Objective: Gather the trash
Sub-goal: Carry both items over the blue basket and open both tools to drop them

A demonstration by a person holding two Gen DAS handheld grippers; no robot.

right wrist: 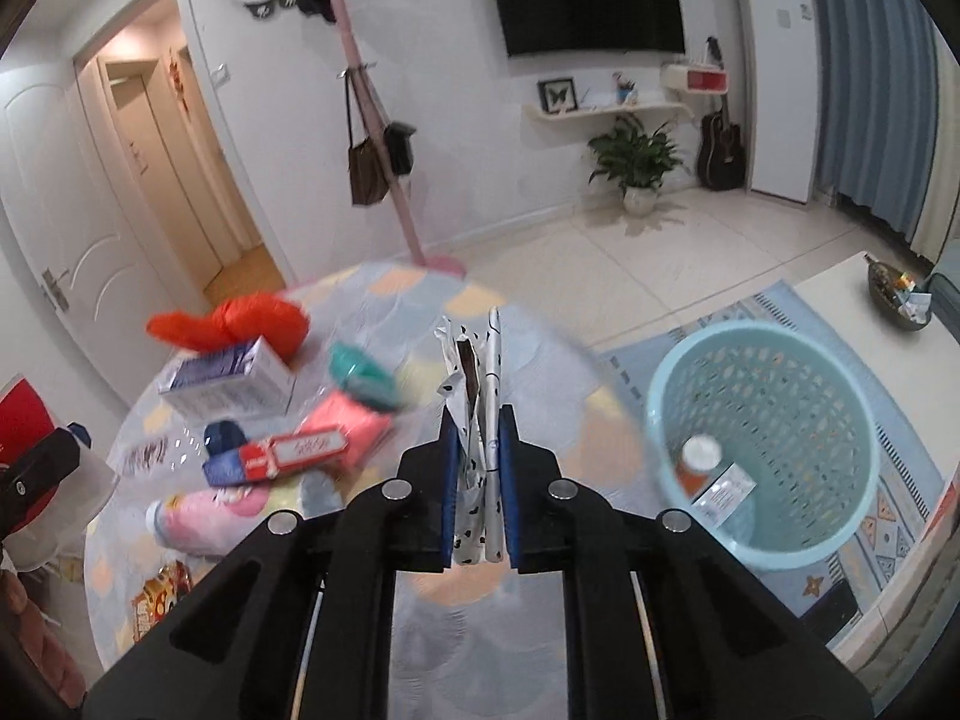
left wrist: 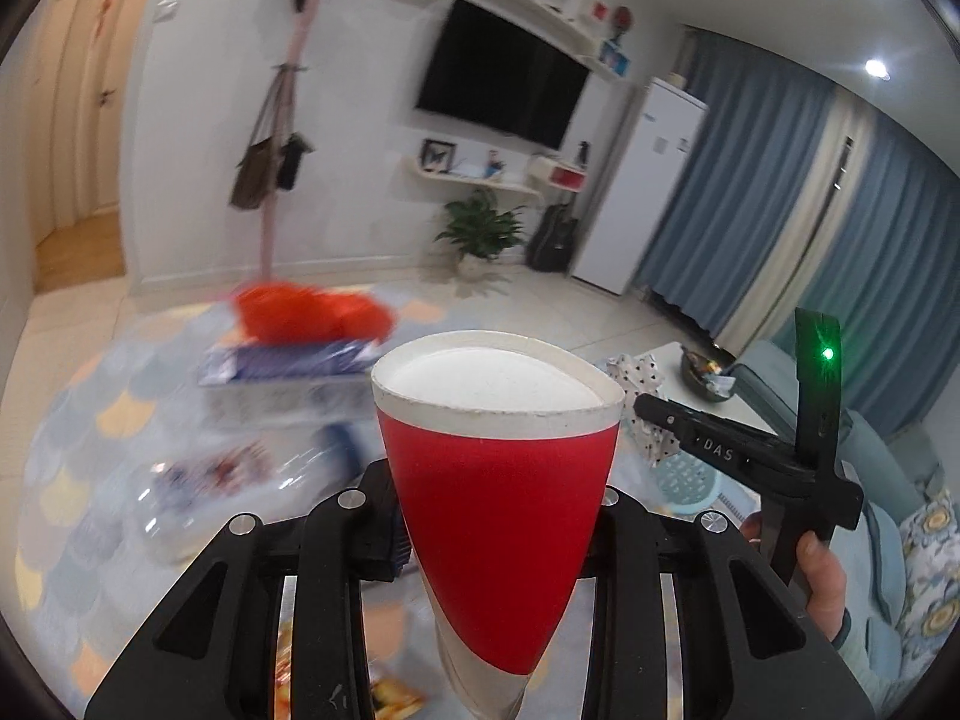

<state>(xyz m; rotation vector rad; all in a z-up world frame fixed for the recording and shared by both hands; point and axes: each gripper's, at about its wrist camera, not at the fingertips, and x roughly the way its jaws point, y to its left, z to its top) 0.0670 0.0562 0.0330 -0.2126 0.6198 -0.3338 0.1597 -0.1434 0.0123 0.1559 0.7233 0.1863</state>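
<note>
So on my end the right gripper (right wrist: 480, 462) has its jaws pinching a crumpled spotted wrapper (right wrist: 474, 396), long axis sticking straight out along the fingers. Left gripper (left wrist: 498, 516) has its jaws clamped on a red paper cup (left wrist: 501, 504), base toward the lens. The blue basket (right wrist: 840, 516) sits on the floor just right of the wrapper, off the counter (right wrist: 540, 360) edge, so I'd say the right arm is nearer and dumps first. More trash lies further back on the counter.
</note>
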